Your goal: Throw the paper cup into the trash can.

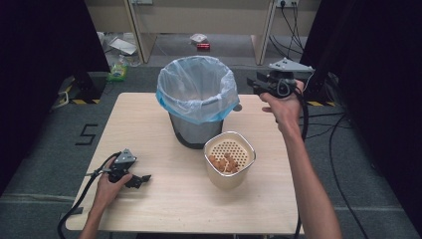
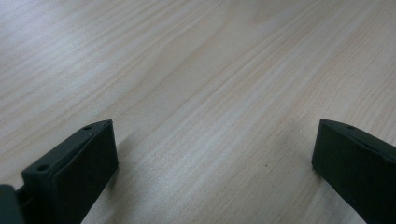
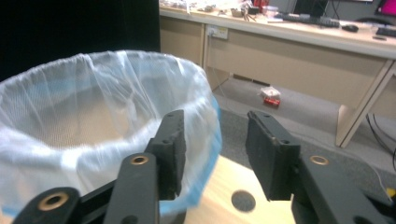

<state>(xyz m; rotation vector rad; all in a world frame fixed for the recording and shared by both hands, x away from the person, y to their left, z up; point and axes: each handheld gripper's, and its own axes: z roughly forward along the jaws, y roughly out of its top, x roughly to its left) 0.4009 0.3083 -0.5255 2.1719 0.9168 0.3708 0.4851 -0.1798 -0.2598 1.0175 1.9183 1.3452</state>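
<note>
The right gripper [image 1: 255,84] hangs with jaws apart and empty just beside the lined bin [image 1: 197,99]; snagging its thin bag [image 3: 93,116] could tip it. The left gripper [image 1: 142,179] rests spread wide on the table [image 2: 196,93], with the cream strainer tub [image 1: 229,159] of brown bits well off to its side.

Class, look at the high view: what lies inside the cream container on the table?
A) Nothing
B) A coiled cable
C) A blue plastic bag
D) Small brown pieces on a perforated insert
D: the cream container, in front of the lined bin, holds small brown pieces on its perforated insert.
</note>
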